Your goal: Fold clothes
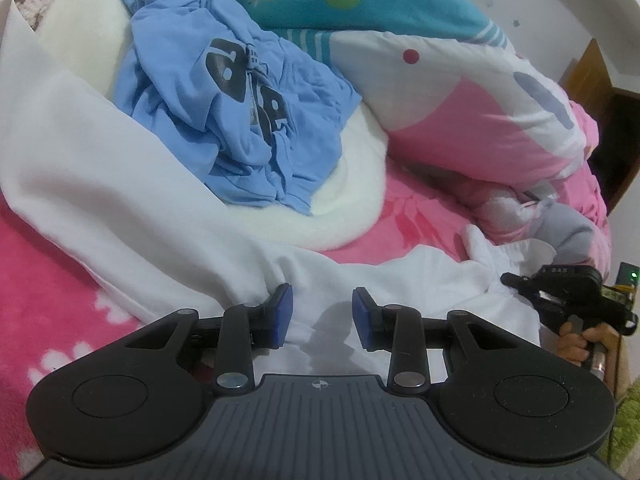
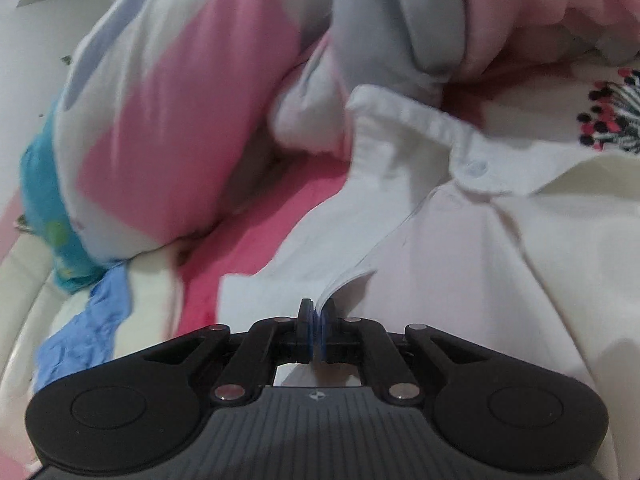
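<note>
A blue tee (image 1: 224, 108) sits crumpled on the far left, out of the way. The white shirt (image 1: 132, 216) sprawls across the near bed (image 1: 48, 280); the left gripper (image 1: 322, 316) hovers spread above it, while the right gripper (image 2: 316, 320) pinches its placket edge, probably to tauten it.

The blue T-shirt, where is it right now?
In the left wrist view the blue T-shirt lies crumpled at upper left on a cream blanket, just beyond the white shirt and left of the pink-and-white quilt.
</note>
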Tool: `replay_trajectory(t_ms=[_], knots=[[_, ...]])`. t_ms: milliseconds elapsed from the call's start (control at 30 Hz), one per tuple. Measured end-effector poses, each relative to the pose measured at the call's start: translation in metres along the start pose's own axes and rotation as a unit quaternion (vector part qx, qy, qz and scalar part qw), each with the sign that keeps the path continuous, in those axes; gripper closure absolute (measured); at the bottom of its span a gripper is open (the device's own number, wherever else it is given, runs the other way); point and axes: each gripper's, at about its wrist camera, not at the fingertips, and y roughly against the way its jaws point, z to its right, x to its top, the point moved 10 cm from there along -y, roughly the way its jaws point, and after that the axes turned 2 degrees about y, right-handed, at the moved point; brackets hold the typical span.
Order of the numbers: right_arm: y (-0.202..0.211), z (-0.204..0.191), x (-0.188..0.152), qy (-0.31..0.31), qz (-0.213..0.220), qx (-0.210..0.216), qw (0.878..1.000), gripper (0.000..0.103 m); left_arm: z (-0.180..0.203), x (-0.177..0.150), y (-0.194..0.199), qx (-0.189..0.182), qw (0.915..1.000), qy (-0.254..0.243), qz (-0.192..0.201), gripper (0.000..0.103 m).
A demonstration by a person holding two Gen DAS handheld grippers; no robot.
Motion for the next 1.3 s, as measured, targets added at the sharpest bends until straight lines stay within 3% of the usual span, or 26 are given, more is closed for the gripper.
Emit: replay_trajectory(t_ms=[167, 233, 300, 333, 400, 433, 567, 600, 633, 667, 700, 833, 967, 1167, 1233, 1300], knots=[[0.023, -0.007, 0.024, 0.076, 0.052, -0.086, 0.992, 0.091, -0.001, 0.000, 0.000, 0.002, 1.0000, 0.001, 0.001, 0.070], [0.043, -0.027, 0.034, 0.122, 0.082, -0.096, 0.985, 0.091, -0.001, 0.001, 0.000, 0.004, 1.0000, 0.000, 0.001, 0.070], [0.048, -0.055, 0.033, 0.156, 0.069, -0.076, 0.982, 0.083, -0.001, 0.001, 0.000, 0.005, 1.0000, -0.001, 0.001, 0.070], [0.042, -0.072, 0.028, 0.171, 0.039, -0.064, 0.982, 0.072, -0.001, 0.001, 0.000, 0.005, 1.0000, -0.001, 0.001, 0.070], [0.027, -0.085, 0.021, 0.192, 0.012, -0.066, 0.979, 0.055, -0.001, 0.001, 0.000, 0.005, 1.0000, -0.001, 0.001, 0.070], [0.020, -0.088, 0.018, 0.201, 0.005, -0.072, 0.977, 0.053, -0.001, 0.001, 0.000, 0.005, 1.0000, -0.001, 0.001, 0.070], [-0.009, -0.099, 0.008, 0.236, -0.021, -0.096, 0.967, 0.054, -0.001, 0.000, 0.001, 0.006, 1.0000, -0.003, 0.002, 0.070], [-0.016, -0.101, 0.006, 0.245, -0.028, -0.102, 0.964, 0.059, -0.002, 0.001, 0.001, 0.009, 1.0000, 0.000, 0.003, 0.070], [-0.023, -0.104, 0.003, 0.253, -0.035, -0.108, 0.961, 0.066, -0.003, 0.001, 0.001, 0.012, 0.9999, 0.003, 0.005, 0.070], [-0.030, -0.107, 0.001, 0.262, -0.041, -0.114, 0.957, 0.095, -0.005, 0.001, 0.001, 0.015, 0.9999, 0.005, 0.006, 0.070], [-0.037, -0.110, -0.002, 0.270, -0.048, -0.120, 0.954, 0.100, -0.006, 0.002, 0.002, 0.018, 0.9998, 0.008, 0.008, 0.071], [-0.063, -0.120, -0.009, 0.301, -0.066, -0.137, 0.941, 0.101, -0.013, 0.005, 0.004, 0.034, 0.9990, 0.023, 0.017, 0.074], [-0.079, -0.126, -0.002, 0.307, -0.023, -0.111, 0.945, 0.101, -0.022, 0.009, 0.005, 0.050, 0.9975, 0.042, 0.029, 0.077], [-0.122, -0.103, -0.005, 0.310, -0.006, -0.134, 0.941, 0.099, -0.029, 0.013, 0.006, 0.062, 0.9955, 0.058, 0.043, 0.081], [-0.122, -0.103, 0.003, 0.300, -0.001, -0.138, 0.944, 0.095, -0.031, 0.015, 0.008, 0.065, 0.9946, 0.063, 0.050, 0.081], [-0.119, -0.103, 0.013, 0.290, 0.008, -0.142, 0.946, 0.078, -0.034, 0.018, 0.011, 0.071, 0.9932, 0.070, 0.061, 0.081]])
